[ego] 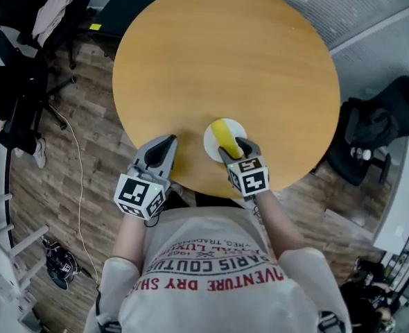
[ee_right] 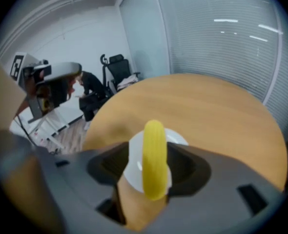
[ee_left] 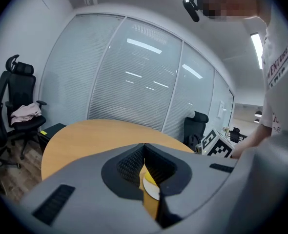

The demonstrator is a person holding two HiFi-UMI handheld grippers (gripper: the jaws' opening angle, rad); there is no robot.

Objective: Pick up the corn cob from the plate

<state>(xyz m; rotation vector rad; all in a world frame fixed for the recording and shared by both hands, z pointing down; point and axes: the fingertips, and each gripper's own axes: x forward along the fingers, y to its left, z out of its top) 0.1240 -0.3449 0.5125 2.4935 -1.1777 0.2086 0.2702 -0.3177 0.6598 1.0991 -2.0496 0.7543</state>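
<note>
At the far left, a black office chair is standing on the wooden floor, and a pale garment is hanging over a second chair behind it. The round tabletop is filling the middle of the head view.

The left hand-held gripper is hovering at the near edge of the tabletop, left of the plate and apart from it. Its jaws are clenched, their tips meeting with nothing between them. In the left gripper view, a sliver of the plate and the yellow cob is showing through the gap below the tips.

Just right of it, the white plate is sitting on the tabletop close to the near edge. The corn cob is lying on the plate, across its middle.

The right hand-held gripper is pointing steeply down at the near side of the plate. Its jaws are released and standing wide. In the right gripper view the cob is lying lengthwise between them, with white plate showing on both sides of it, so the pads are not pressing on it.

At the far right, another black chair is standing beside the tabletop.
</note>
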